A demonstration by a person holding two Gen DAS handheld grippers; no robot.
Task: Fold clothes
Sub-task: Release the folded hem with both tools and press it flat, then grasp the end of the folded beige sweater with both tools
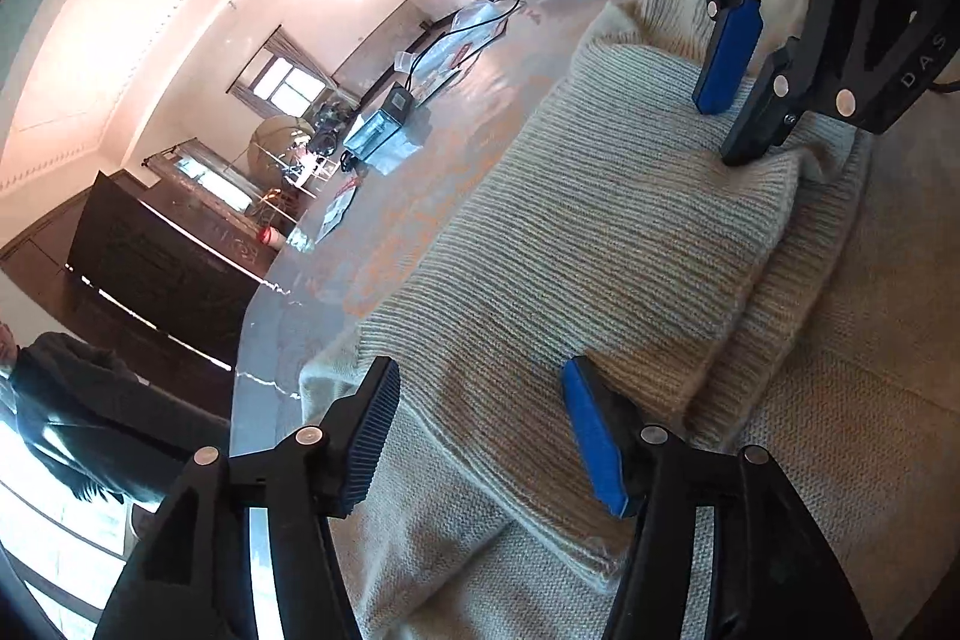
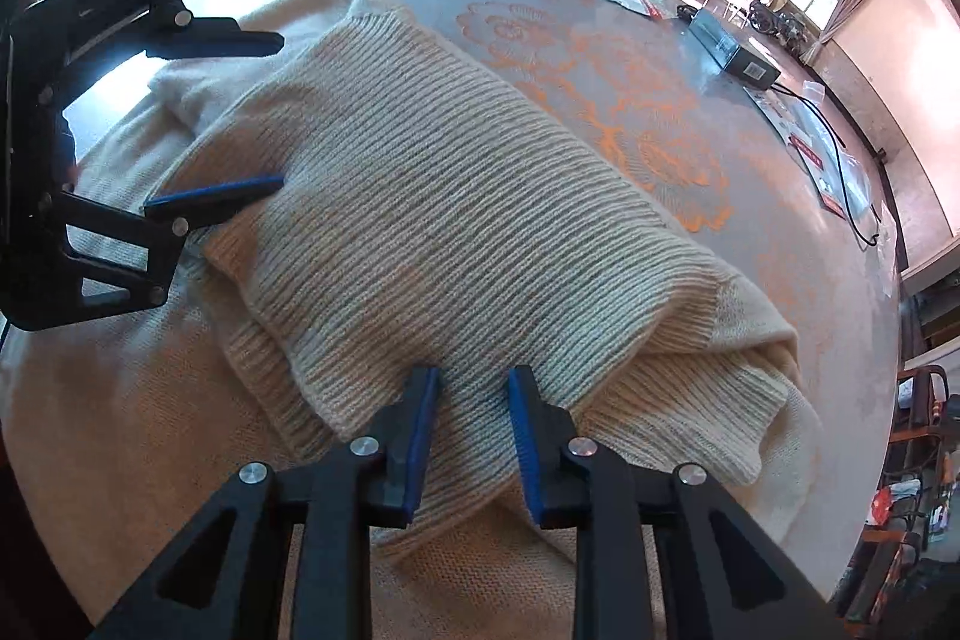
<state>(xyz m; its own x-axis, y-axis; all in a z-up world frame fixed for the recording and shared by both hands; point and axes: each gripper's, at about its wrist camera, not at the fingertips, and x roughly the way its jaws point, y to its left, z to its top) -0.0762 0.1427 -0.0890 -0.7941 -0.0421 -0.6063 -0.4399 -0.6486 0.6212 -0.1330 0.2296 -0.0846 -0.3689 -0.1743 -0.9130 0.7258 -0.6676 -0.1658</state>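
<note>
Cream knit sweater (image 2: pixel 456 232) lies on the tabletop (image 2: pixel 798 196), already doubled over: ribbed panel on top, plainer knit spread beneath it.

Left gripper (image 1: pixel 480 430): jaws wide, straddling the ribbed panel's near edge, nothing pinched; the pads stand clear of the knit. In the right wrist view we see it at 9 o'clock, one blue pad lying against the fold.

Right gripper (image 2: pixel 471 436): jaws narrow, ribbed edge running up between them at 6 o'clock. We can't tell whether the pads actually bite; we see a gap either side, so we read it as loose.

Handling, our judgement:
- Soft, limp, light. It will sag and drape and won't hold shape off the tabletop.
- Chunky rib gives the pads good friction, so slip is unlikely. Stretch is the risk: a pull on one layer will skew the fold.
- Take all layers at the folded edge, one gripper per corner, and lift both together.
- Glossy tabletop, so the underlayer may slide when dragged.

Black box (image 2: pixel 732 52) and cable at 2 o'clock are well apart.
</note>
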